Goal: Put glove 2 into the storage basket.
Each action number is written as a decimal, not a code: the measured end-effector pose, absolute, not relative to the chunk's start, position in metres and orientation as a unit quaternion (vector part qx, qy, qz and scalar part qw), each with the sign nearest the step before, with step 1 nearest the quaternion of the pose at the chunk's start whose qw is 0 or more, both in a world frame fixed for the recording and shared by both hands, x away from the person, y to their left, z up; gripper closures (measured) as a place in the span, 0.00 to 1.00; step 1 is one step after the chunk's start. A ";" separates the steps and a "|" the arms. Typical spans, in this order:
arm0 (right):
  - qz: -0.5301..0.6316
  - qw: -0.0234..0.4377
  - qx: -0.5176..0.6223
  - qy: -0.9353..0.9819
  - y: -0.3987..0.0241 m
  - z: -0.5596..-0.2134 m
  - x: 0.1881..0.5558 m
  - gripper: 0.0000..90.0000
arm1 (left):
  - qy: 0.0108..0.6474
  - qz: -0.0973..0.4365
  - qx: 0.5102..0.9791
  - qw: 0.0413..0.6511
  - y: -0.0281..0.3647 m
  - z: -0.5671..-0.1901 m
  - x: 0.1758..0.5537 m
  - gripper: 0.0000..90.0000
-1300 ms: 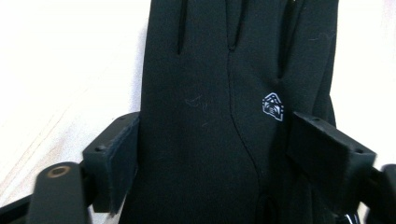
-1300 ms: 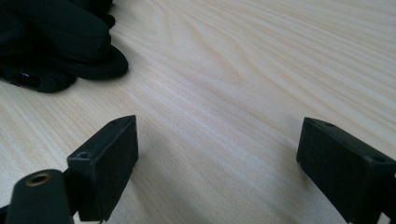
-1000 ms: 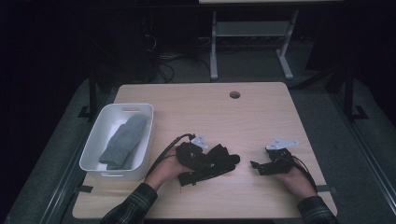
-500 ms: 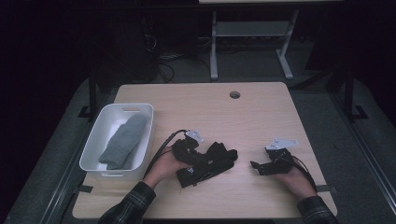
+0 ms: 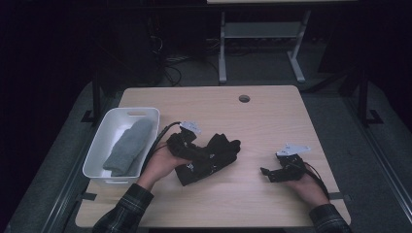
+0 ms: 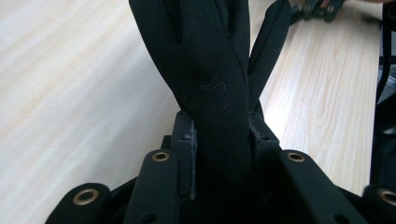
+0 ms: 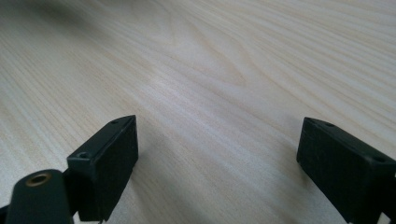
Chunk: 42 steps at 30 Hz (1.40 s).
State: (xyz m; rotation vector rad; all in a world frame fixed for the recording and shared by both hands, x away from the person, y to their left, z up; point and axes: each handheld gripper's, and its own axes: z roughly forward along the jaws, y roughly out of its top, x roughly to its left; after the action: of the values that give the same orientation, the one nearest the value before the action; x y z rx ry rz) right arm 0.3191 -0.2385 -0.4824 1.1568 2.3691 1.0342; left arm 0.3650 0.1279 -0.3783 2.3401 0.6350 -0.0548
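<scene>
Black fabric, a soft glove [image 5: 214, 158], is lying limp on the wooden table [image 5: 272, 121] in the high view, just right of a white bin [image 5: 104, 145] holding a grey sock [image 5: 127, 145], while the left tool [image 5: 194, 154] is pinching it and the right tool [image 5: 268, 172] is resting well apart. Along the left gripper view, the glove [image 6: 217, 79] is sitting clamped between jaws that have just been closing, and it is looking light, floppy and easiest to take by a bunched fold. Over bare wood in the right gripper view, the right tool [image 7: 217, 158] is gaping wide and holding nothing.

A dim lab: lone wooden table [image 5: 272, 121], tangled floor cables [image 5: 170, 60], metal stand [image 5: 262, 34].
</scene>
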 end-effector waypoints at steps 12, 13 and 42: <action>0.361 0.154 0.403 0.827 -0.238 -0.482 0.319 0.14 | 0.288 0.014 0.885 0.366 0.177 -0.328 0.373 0.77; 0.361 0.154 0.403 0.827 -0.238 -0.482 0.319 0.14 | 0.293 0.018 0.883 0.368 0.180 -0.325 0.373 0.77; 0.360 0.154 0.406 0.826 -0.238 -0.482 0.319 0.14 | 0.469 0.082 0.806 0.352 0.340 -0.312 0.376 0.77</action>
State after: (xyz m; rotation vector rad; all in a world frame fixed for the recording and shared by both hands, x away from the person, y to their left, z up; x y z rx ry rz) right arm 0.3190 -0.2382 -0.4823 1.1626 2.3672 1.0328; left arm 0.3759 0.3405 -0.3123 2.0853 1.2128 0.2123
